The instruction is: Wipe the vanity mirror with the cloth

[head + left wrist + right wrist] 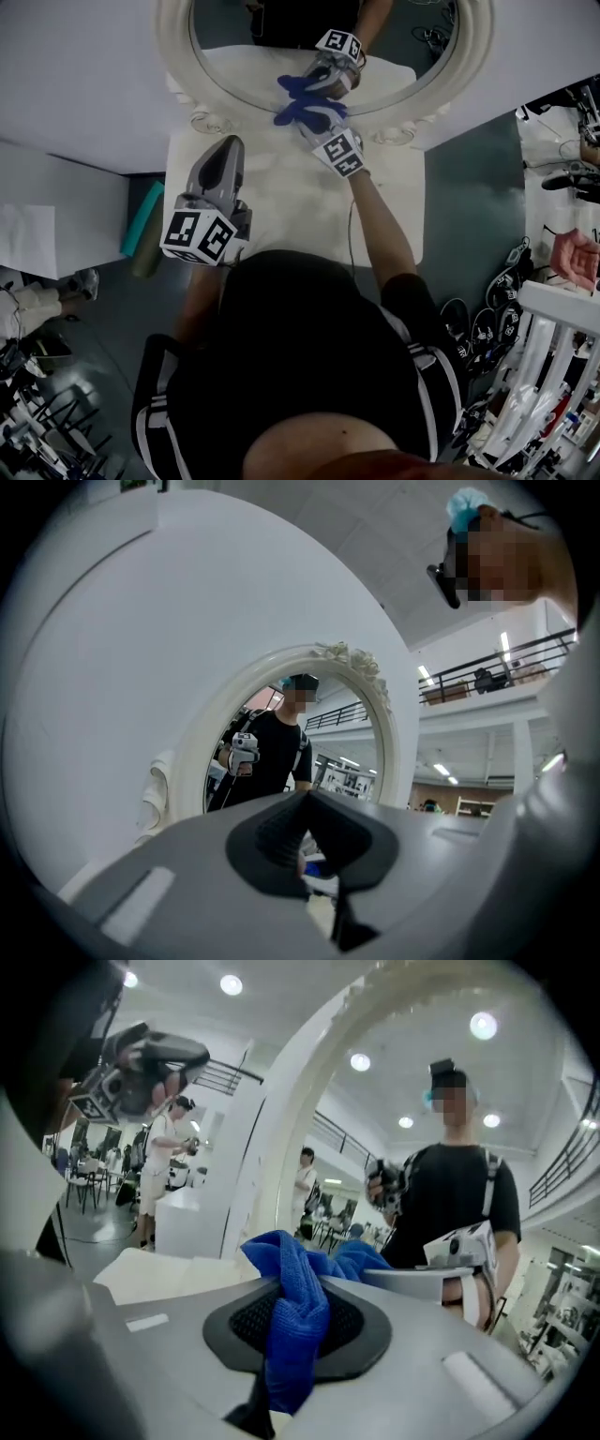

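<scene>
The oval vanity mirror [234, 37] in a white ornate frame [178, 56] stands at the far end of a white table [281, 220]. My right gripper [311, 117] is shut on a blue cloth [295, 111], which is bunched against the lower edge of the glass, with its reflection just above. In the right gripper view the cloth [298, 1321] hangs between the jaws of that gripper [298, 1283], and the frame [300, 1110] arches overhead. My left gripper [232, 143] hovers over the table's left side, shut on nothing. In the left gripper view its jaws [305, 803] point at the mirror [291, 752].
A white wall panel [84, 66] runs behind the mirror. A teal object [141, 220] leans beside the table's left edge. White racks and cables [525, 356] crowd the floor at right, where another person's hand [574, 258] shows.
</scene>
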Tool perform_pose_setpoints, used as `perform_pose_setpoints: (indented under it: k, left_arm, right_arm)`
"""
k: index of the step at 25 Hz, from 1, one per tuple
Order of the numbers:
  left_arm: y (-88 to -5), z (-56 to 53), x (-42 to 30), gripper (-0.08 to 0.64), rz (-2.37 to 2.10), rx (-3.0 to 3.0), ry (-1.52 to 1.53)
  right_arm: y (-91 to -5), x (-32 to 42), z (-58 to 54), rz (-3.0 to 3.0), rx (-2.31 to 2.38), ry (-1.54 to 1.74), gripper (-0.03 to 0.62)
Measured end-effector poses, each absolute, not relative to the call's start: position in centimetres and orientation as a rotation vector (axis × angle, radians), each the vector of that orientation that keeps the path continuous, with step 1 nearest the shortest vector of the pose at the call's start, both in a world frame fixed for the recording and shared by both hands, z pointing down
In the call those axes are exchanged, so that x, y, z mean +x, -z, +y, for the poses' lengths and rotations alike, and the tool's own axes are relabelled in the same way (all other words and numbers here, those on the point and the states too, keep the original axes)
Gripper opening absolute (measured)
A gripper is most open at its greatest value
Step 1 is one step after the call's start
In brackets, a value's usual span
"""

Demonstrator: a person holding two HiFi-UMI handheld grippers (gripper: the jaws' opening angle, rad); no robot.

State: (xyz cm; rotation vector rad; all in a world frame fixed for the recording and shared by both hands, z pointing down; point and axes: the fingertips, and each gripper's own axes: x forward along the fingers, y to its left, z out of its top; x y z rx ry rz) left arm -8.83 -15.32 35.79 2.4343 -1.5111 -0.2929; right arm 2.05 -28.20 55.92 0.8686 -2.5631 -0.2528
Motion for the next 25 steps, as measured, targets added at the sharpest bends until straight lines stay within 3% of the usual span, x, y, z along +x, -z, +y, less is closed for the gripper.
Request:
perform_pose_setpoints:
  k: [7,17,25]
  left_arm:
    - [-35.8,-15.7,-8.3,0.011,-1.474,2.437,0.313]
    - [-35.2,-15.7,-6.8,0.011,-1.391,2.475,0.341]
    - [-35.9,-16.1,-6.3,0.011,-1.363,2.469,0.342]
  right_arm:
    - [-40.0,4.6,-24.0,-2.617,1.109,0.868,0.061]
    - [-19.1,13.6,-22.6,-2.394,1.696,1.300,0.061]
    - [-15.0,16.4,-24.9,-2.023,1.731,1.435,0.060]
